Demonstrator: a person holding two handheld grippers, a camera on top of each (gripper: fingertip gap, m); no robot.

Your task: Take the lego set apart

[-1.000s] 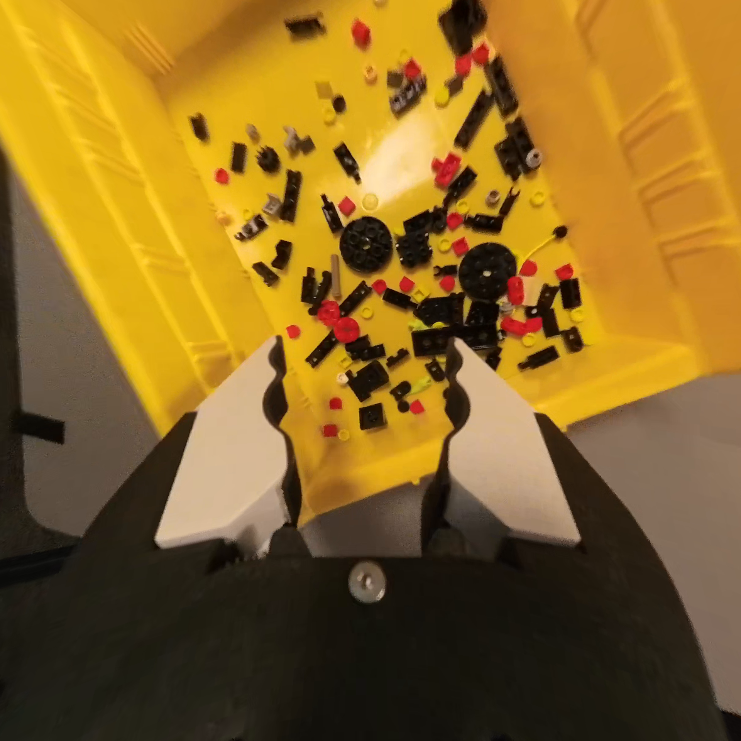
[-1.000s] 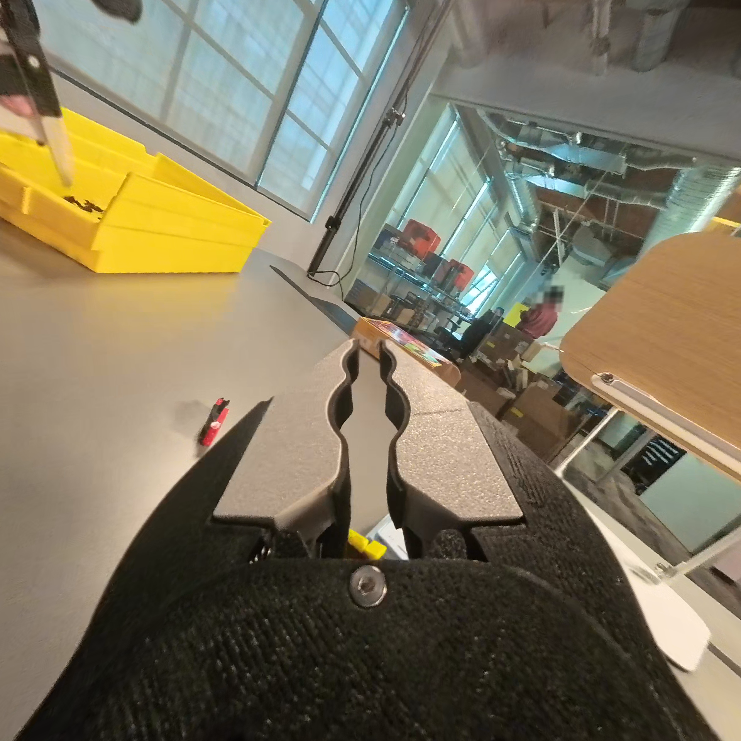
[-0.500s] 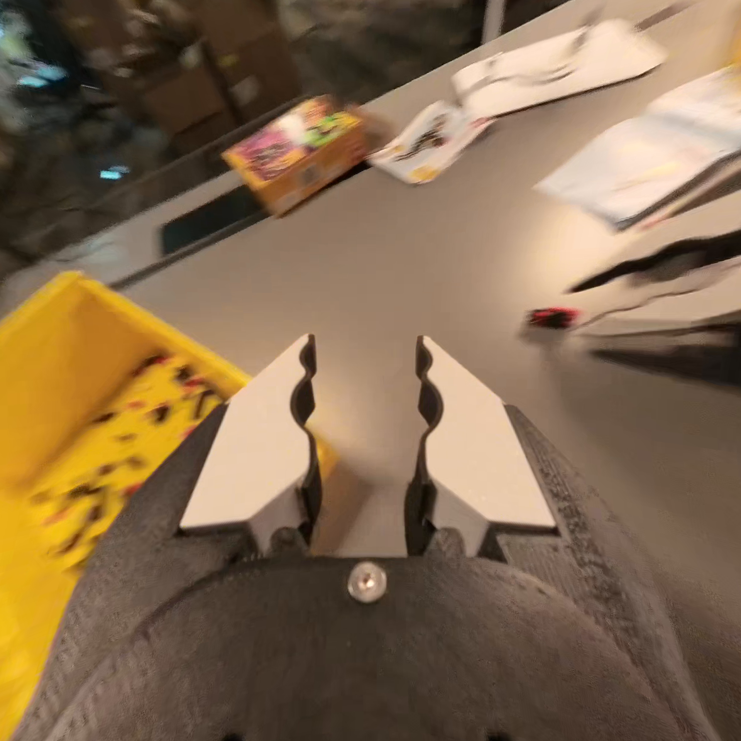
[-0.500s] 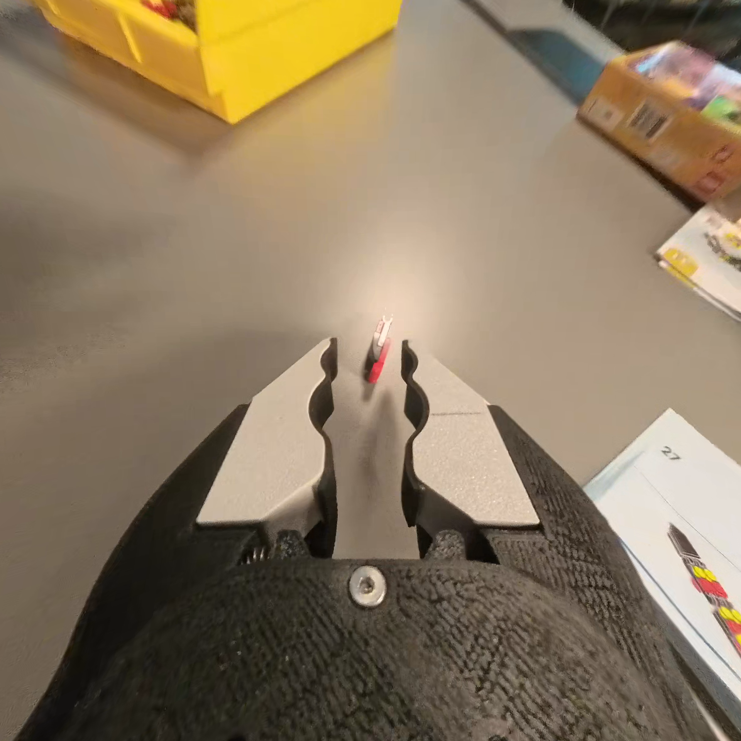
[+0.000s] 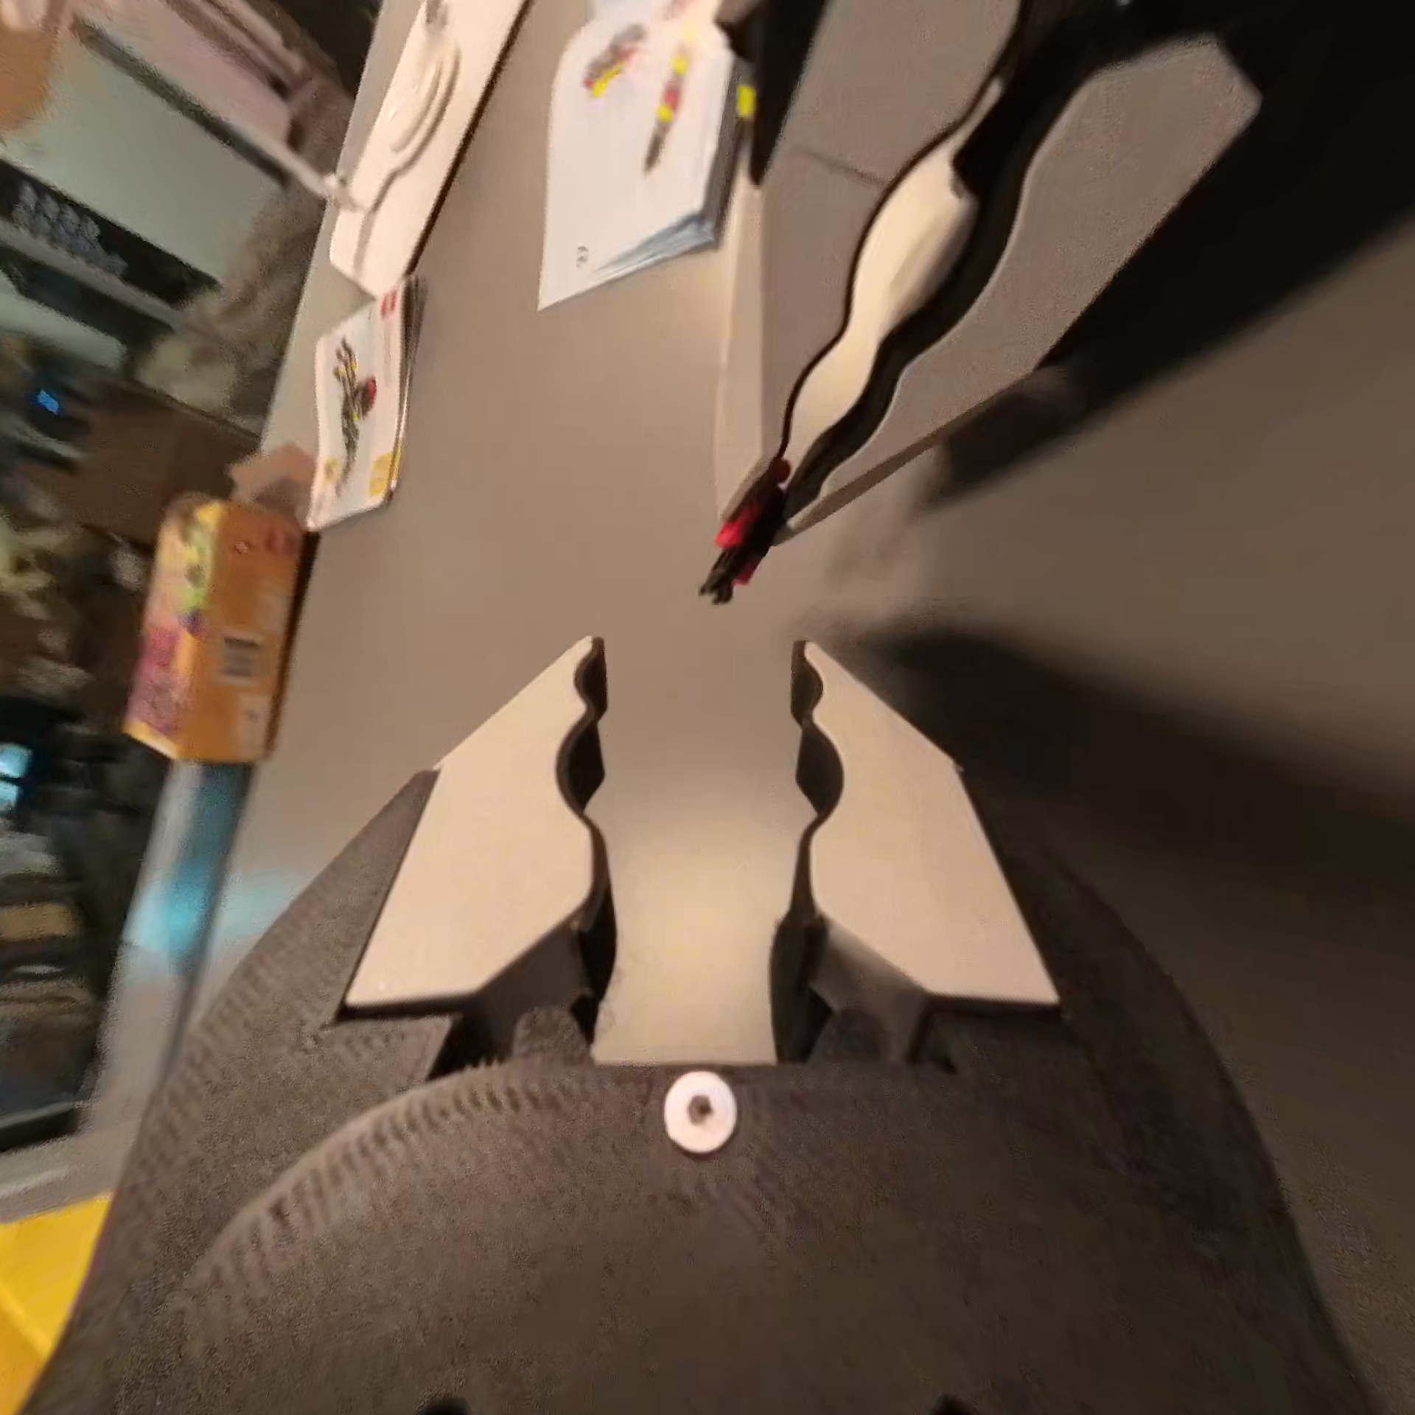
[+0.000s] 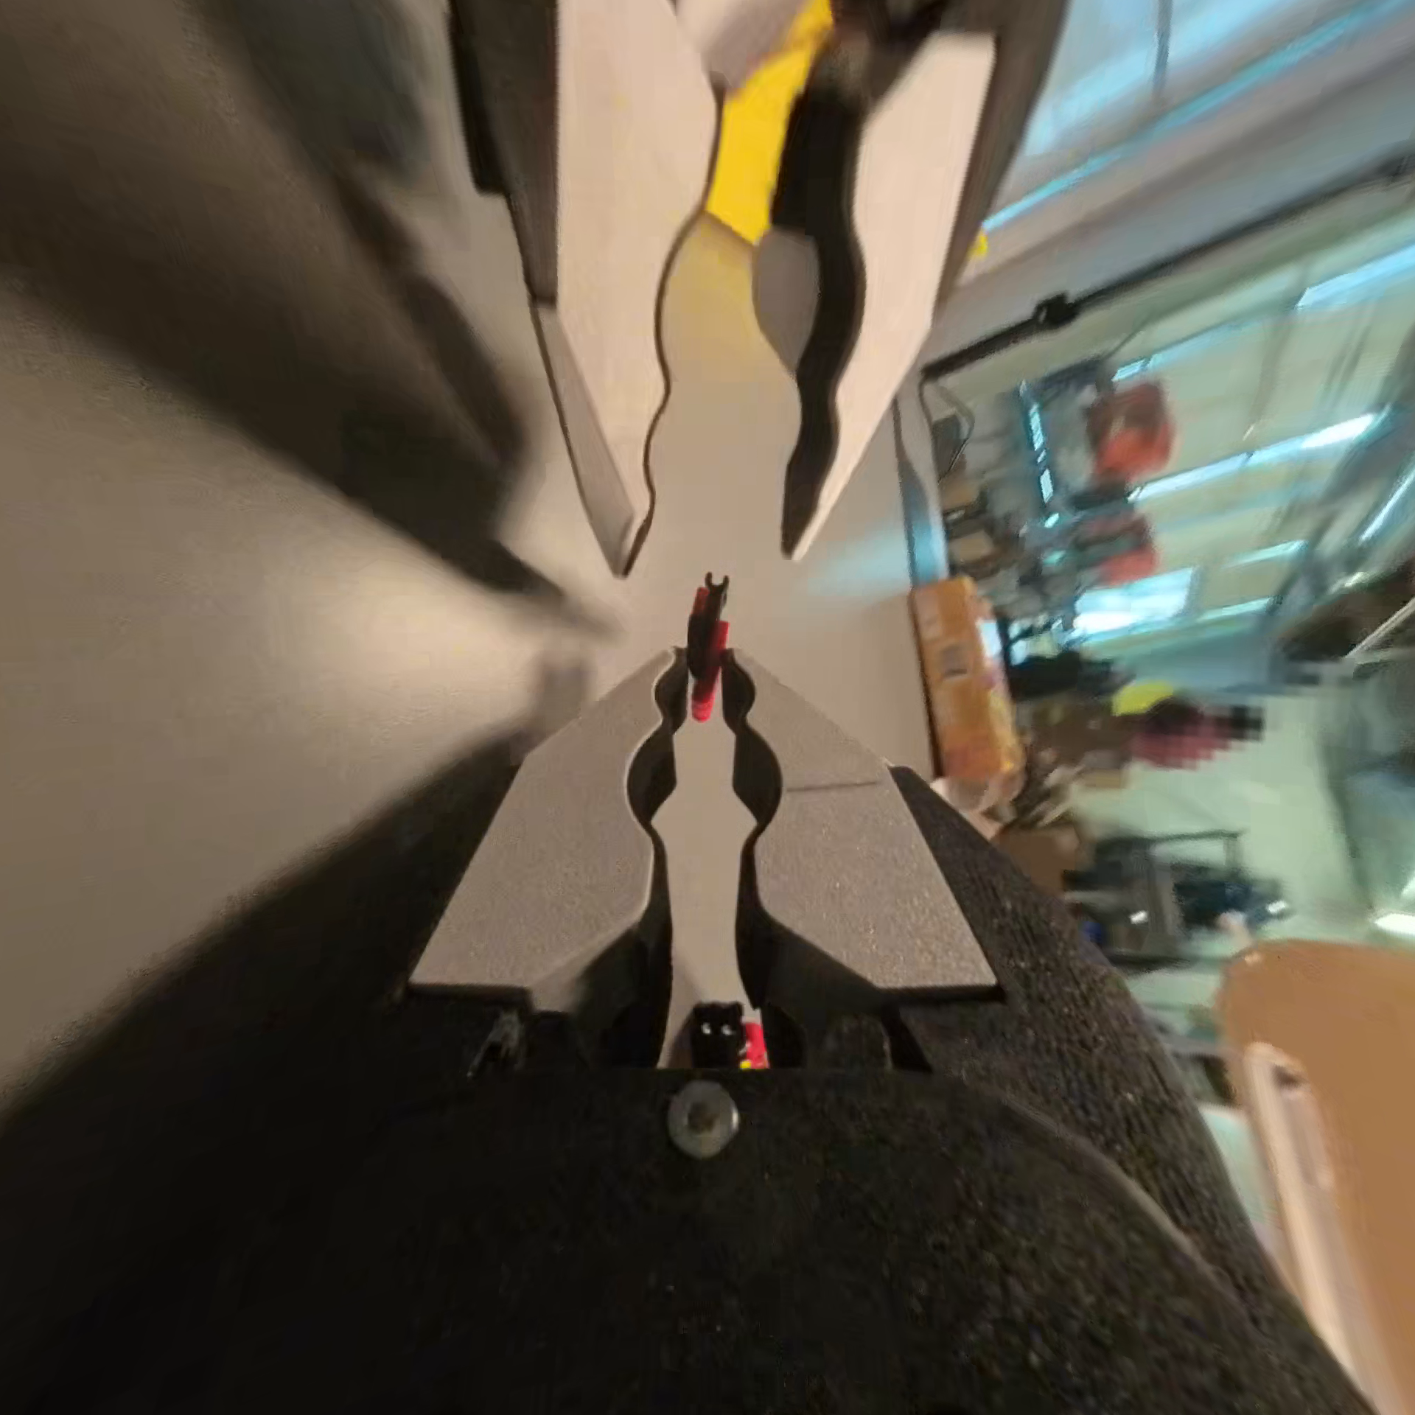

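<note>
My right tool (image 6: 700,658) clamped on the red-and-black lego piece (image 6: 706,651) above the grey desk (image 5: 536,459), my left tool (image 5: 697,651) apart, empty, tips facing it, just beside.

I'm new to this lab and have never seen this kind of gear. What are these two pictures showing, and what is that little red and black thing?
These are two hand-held grabbing tools, one in each of a person's hands, each with a camera looking along its own jaws. In the left wrist view, the left gripper has its jaws apart and empty. In the right wrist view, the right gripper is pinching a small red and black lego piece at its tips, above a grey table. Each tool also shows in the other's picture, facing it closely. On the table lie instruction booklets and an orange box. Both pictures are blurred.
</note>
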